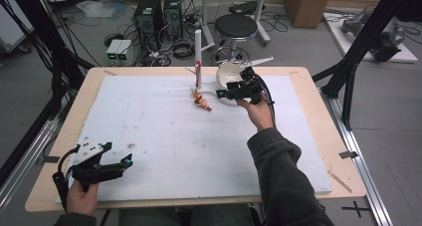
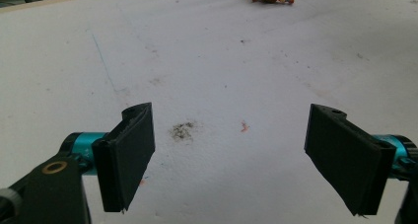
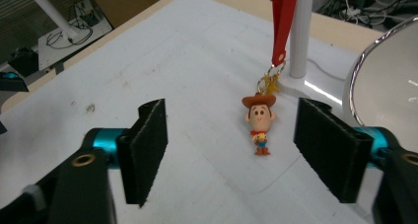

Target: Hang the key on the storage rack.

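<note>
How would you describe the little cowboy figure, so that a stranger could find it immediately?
On the white mat covering the wooden table, look to the far edge, where a white post stands beside a round mirror. The cowboy figure lies at the post's foot, on a red strap. Its brown hat and big head mark it out.

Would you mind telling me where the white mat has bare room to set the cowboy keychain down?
The white mat lies bare between the left gripper and the cowboy keychain. It is crowded at the far edge, around the white pole, the mirror and the right gripper.
</note>
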